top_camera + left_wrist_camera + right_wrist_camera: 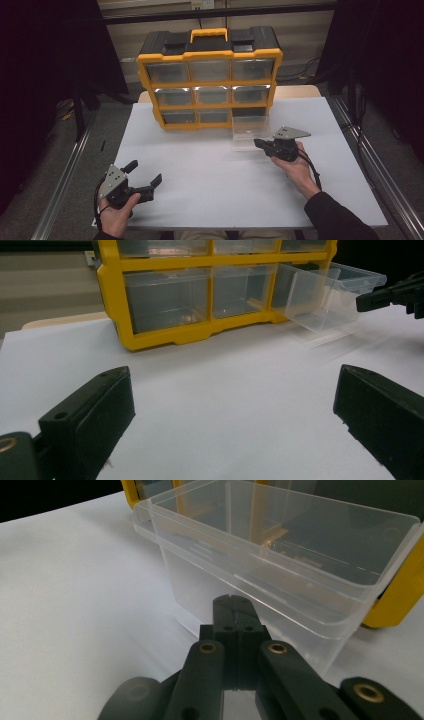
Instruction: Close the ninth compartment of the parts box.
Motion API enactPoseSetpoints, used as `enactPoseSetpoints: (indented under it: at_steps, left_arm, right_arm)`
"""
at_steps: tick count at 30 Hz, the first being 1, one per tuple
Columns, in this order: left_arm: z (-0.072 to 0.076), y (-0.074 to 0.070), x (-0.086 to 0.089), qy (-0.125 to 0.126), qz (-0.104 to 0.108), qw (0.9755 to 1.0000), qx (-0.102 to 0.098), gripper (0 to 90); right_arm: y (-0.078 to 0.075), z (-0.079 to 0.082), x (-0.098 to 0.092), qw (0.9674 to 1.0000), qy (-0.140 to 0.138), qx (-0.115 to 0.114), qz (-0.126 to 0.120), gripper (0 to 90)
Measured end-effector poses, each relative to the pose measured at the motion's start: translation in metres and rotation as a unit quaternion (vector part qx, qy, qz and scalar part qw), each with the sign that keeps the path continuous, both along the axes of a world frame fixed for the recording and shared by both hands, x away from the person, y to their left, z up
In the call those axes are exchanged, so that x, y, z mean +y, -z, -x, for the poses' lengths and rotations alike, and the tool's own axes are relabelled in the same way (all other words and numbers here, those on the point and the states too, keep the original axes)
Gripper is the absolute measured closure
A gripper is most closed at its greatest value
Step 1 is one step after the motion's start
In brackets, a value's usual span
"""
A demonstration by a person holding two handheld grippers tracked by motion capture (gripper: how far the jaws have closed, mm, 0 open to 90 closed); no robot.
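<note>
A yellow and black organizer (210, 75) with several clear drawers stands at the back of the white table (200, 170). Its bottom right clear drawer (248, 131) is pulled out toward me and looks empty. My right gripper (259, 143) is shut with nothing between its jaws, its tip just in front of the drawer's front wall (280, 590). In the right gripper view the gripper's tip (234, 602) is close below the drawer rim. My left gripper (145, 172) rests open near the table's front left, far from the organizer (165, 335).
The organizer's other drawers are shut. A yellow carry handle (209, 34) tops the case. Metal rails (65, 175) run along both sides of the table. Bare white table lies between the two grippers.
</note>
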State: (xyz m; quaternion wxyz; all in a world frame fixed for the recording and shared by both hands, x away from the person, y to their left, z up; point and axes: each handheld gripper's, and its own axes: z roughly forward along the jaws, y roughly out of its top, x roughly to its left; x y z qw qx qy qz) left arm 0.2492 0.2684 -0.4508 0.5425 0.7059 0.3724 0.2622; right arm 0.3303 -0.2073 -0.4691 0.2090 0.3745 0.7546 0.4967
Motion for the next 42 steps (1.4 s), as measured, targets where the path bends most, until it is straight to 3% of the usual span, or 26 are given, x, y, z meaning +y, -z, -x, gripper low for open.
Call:
enactPoseSetpoints:
  at_steps: [42]
  left_arm:
    - [0.0, -0.0001, 0.0007, -0.001, 0.005, 1.0, -0.002, 2.8]
  right_arm:
    - [0.0013, -0.0095, 0.0068, 0.9999, 0.008, -0.008, -0.008, 90.0]
